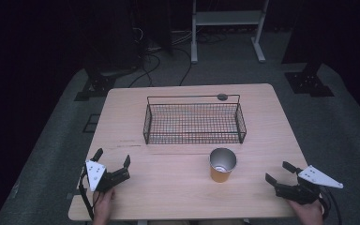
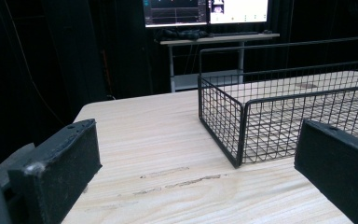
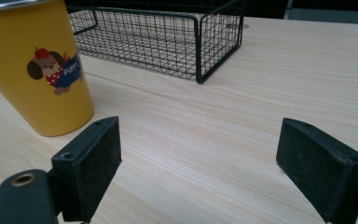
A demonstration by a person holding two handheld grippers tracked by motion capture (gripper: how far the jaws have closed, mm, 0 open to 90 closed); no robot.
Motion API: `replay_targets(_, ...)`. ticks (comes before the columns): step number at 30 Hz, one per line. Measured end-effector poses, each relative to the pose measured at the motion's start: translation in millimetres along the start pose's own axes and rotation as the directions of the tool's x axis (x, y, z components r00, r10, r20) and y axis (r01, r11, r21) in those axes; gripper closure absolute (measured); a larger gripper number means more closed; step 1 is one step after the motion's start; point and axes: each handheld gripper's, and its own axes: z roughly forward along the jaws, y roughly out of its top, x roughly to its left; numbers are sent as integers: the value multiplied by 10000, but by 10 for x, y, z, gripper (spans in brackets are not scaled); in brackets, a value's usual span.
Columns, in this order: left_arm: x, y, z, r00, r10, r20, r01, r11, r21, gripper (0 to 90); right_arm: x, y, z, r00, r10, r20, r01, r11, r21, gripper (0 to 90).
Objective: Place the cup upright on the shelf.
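A yellow cup [image 1: 222, 165] with a metal rim stands upright on the wooden table [image 1: 168, 187], just in front of a black wire basket [image 1: 194, 123]. In the right gripper view the cup [image 3: 37, 70] carries a cartoon dog picture and stands ahead to the left of the jaws. My left gripper [image 1: 112, 159] rests open near the table's front left corner, pointing toward the basket [image 2: 284, 121]. My right gripper [image 1: 278, 172] is open at the front right, to the right of the cup and apart from it. Nothing sits between either pair of jaws.
The basket looks empty. Behind the table a white metal stand [image 1: 227, 28], dark equipment legs [image 1: 309, 79] and cables [image 1: 154, 61] sit on the grey floor. A desk with lit monitors [image 2: 205, 11] stands beyond the table in the left gripper view.
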Motion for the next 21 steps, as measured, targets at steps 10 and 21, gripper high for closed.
replay_targets(10,7,0,-12,10000,-21,54,22,10000,-44,0,144,48,-10,9988,-467,-171,467,9989,-12,132)
replay_targets(21,8,-2,-16,9999,-7,146,8,10000,-98,0,363,109,44,9943,-949,-485,951,9955,16,126)
